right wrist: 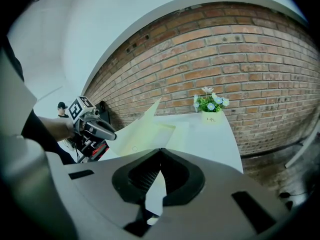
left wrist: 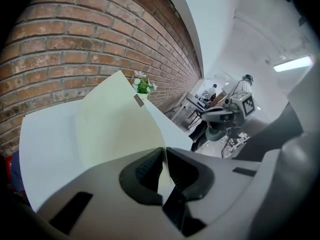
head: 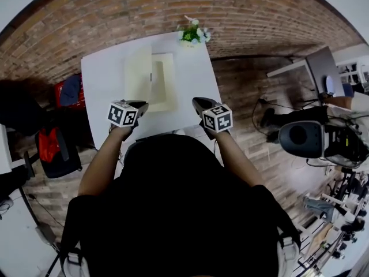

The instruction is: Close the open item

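The head view alone gives the layout. A white table [head: 104, 79] stands against a brick wall [head: 173, 4], with a plant [head: 193, 34] at its far edge. The cream folder [head: 164, 84] lies open at mid-table. Its base is flat and its flap [head: 139, 74] stands up on the left. Both grippers hang over the near edge. The left gripper [head: 138, 104] is just below the flap and the right gripper [head: 202, 103] is off the folder's near right corner.

That view hides the jaws; the gripper views show them. In the left gripper view the tips are a hair apart, with a thin slit between them and nothing in it. The flap's broad face fills the space just beyond, and a small dark tab [left wrist: 138, 100] shows at its top edge. In the right gripper view the tips meet, with nothing held. From this side the flap leans up over the flat base. The left gripper shows close beside the flap's outer face, but whether it touches cannot be told.
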The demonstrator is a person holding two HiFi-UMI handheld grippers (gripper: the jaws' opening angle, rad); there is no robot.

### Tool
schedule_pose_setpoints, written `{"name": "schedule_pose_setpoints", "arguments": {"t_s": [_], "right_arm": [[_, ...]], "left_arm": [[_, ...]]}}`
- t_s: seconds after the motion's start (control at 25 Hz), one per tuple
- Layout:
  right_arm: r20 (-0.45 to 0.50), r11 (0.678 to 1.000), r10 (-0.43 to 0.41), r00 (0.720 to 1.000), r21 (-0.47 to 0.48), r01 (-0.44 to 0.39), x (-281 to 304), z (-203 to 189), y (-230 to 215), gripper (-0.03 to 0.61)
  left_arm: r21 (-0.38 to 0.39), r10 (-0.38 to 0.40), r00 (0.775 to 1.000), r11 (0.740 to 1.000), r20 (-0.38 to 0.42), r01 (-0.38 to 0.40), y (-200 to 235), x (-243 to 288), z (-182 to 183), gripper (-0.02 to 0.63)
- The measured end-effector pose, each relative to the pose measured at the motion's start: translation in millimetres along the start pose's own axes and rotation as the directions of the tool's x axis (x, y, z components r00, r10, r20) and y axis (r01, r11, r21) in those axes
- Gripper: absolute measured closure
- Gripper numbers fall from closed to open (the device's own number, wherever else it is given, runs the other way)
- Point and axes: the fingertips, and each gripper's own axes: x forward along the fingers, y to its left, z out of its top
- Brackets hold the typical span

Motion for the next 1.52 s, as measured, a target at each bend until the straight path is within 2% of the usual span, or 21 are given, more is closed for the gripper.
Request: {"name": "schedule_pose_setpoints", "arguments": {"t_s": [0.64, 1.52], "right_arm": [[-0.006, 0.997, -0.053, 0.999, 0.054, 0.053, -16.6, -17.6, -20.8, 0.555], [-0.039, 0.993, -0.086, 0.996, 0.073, 0.088, -21.6, -29.1, -42.8, 0.555]], "left_arm": [[0.014, -0.086, 0.992, 0.996, -0.093, 0.088, -12.0, 53.3, 1.7, 0.578], [-0.004, -0.161, 0.957, 0.986, -0.241, 0.165, -15.2, 123.3, -2.2, 0.572]]}}
